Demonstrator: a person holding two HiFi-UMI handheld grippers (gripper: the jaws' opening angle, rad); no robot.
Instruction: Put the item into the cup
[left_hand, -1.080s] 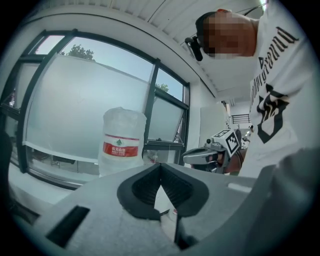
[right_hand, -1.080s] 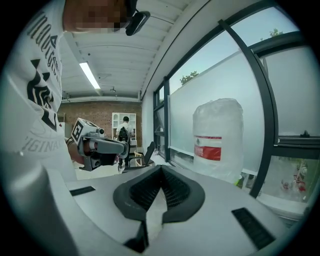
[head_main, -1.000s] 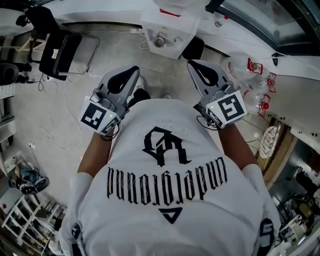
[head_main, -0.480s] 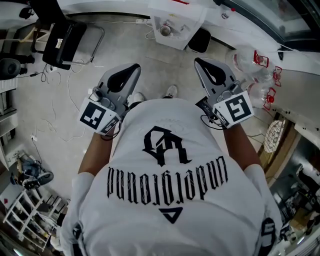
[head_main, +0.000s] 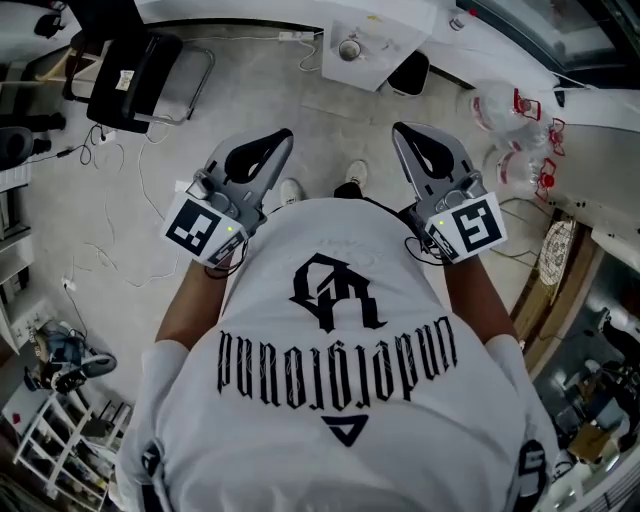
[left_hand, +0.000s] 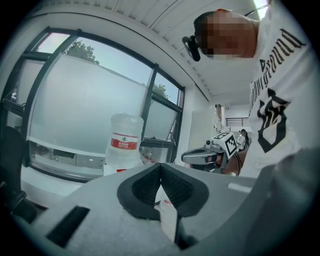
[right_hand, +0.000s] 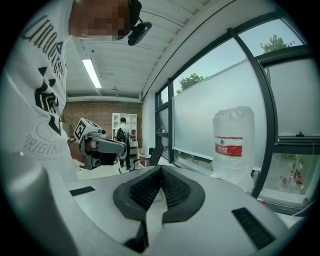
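Looking steeply down past a white printed shirt (head_main: 340, 350) onto a grey floor (head_main: 330, 115). At far left, a black chair (head_main: 135, 75) with loose cables (head_main: 110, 250) trailing near it.

Left gripper (head_main: 275, 142) held out just ahead of the shirt's left edge, pointing up the head view toward a white counter (head_main: 390, 55). In the left gripper view, fingers (left_hand: 145, 187) pressed together at the tip, nothing between them. Beyond them, a big water jug (left_hand: 124, 142) with a red label, standing before a frosted window (left_hand: 75, 110).

On the floor between the two grippers, two pale shoes (head_main: 290, 190). Far ahead on the counter, a small round cup-like thing (head_main: 349, 47), well apart from both grippers and too small to identify for sure. Item itself not identifiable in any view.

Right gripper (head_main: 412, 135) held level with the left, near it and roughly parallel. In the right gripper view, fingers (right_hand: 175, 190) likewise closed tip to tip, holding nothing.

At far right, clear plastic bottles (head_main: 505, 105) with red fittings.
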